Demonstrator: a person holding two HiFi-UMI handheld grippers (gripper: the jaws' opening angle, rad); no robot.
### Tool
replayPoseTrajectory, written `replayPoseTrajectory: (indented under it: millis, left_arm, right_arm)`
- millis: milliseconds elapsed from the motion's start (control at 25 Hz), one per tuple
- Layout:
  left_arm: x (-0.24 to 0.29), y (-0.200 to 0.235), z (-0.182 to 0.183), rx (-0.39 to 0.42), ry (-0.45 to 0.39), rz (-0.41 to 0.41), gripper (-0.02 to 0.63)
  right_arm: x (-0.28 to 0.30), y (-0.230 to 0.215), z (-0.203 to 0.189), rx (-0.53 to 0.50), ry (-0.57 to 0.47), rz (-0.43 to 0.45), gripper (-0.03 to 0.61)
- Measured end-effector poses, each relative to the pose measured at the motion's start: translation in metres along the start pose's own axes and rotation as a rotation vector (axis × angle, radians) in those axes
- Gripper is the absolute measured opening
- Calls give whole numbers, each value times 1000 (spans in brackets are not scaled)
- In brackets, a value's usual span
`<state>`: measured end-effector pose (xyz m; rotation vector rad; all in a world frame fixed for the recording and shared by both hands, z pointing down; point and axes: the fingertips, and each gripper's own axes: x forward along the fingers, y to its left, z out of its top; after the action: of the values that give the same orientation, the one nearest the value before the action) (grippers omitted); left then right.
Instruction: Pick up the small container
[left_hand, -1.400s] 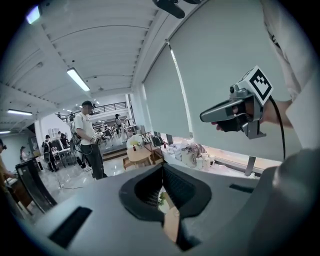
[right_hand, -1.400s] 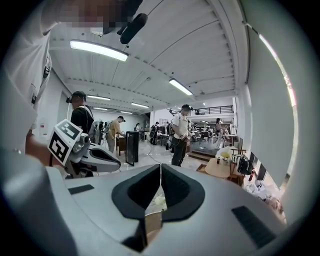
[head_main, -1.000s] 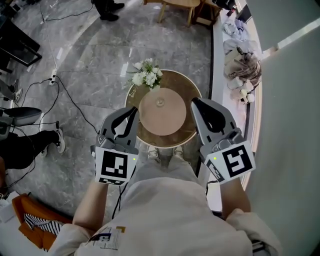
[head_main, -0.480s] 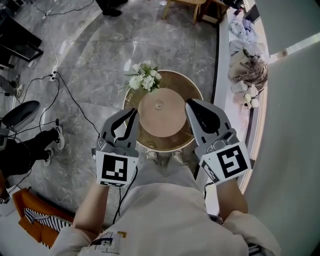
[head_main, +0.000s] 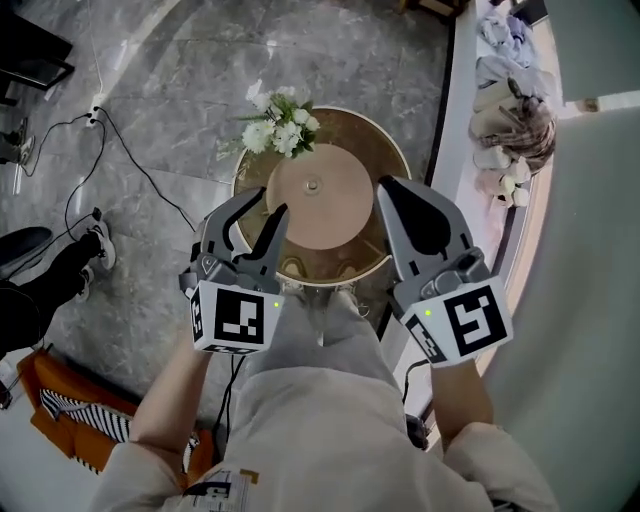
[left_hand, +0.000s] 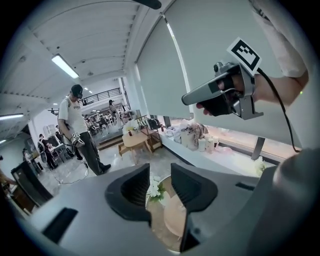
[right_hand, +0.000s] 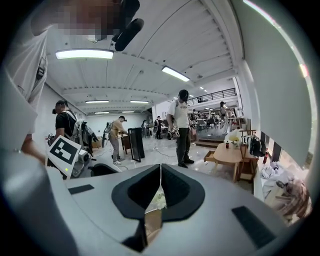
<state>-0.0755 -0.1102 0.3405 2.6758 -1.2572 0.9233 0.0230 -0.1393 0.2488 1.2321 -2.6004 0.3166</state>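
While the person stands at the near edge of the round counter (head_main: 335, 220), both forearms reach forward and down, each gripper angled inward over the counter's near rim with its marker cube facing up. The left gripper (head_main: 272, 205) hangs over the counter's near left edge; its jaws are opening, now parted by a modest gap with nothing between them but the counter and flowers far below. The right gripper (head_main: 388, 192) is held over the counter's near right edge, tilted toward the middle, its jaws pressed fully together and empty. The small container (head_main: 313, 184), a little clear thing, stands at the centre of the counter's raised disc, between the two grippers and apart from both. A bunch of white flowers (head_main: 280, 125) sits at the counter's far left rim.
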Motion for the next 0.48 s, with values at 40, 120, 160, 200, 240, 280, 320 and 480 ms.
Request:
replayPoseTrajectory:
  millis: [40,120,160,200,240,280,320,480]
  left_arm:
    - [8,-2,-6,-1,2,-11,116]
    - [25,-8,-18,0,6,-35,138]
    - [33,-11,-23,1,7,-47,142]
    - [41,-13,-28,1,6,-57,148]
    - [48,-15,-33,-1,5,-66,158]
    - [56,-16,-37,-7,3,-74,168]
    - [64,-17,-41,-15,1,-81,194]
    - [95,-23,-67,-28,24,-117,268]
  right_arm:
    - [5,-1,-6,0,7,7,11]
    - [15,-3,-17,-1,22,21,11]
    - [20,-4,-23,1,29,27,11]
    - [25,-6,-28,2,35,32,11]
    - [31,-7,-33,3,40,37,11]
    - [36,-9,-39,3,45,40,11]
    - [41,-10,-45,5,52,42,11]
    - [61,-12,-72,4,79,71,11]
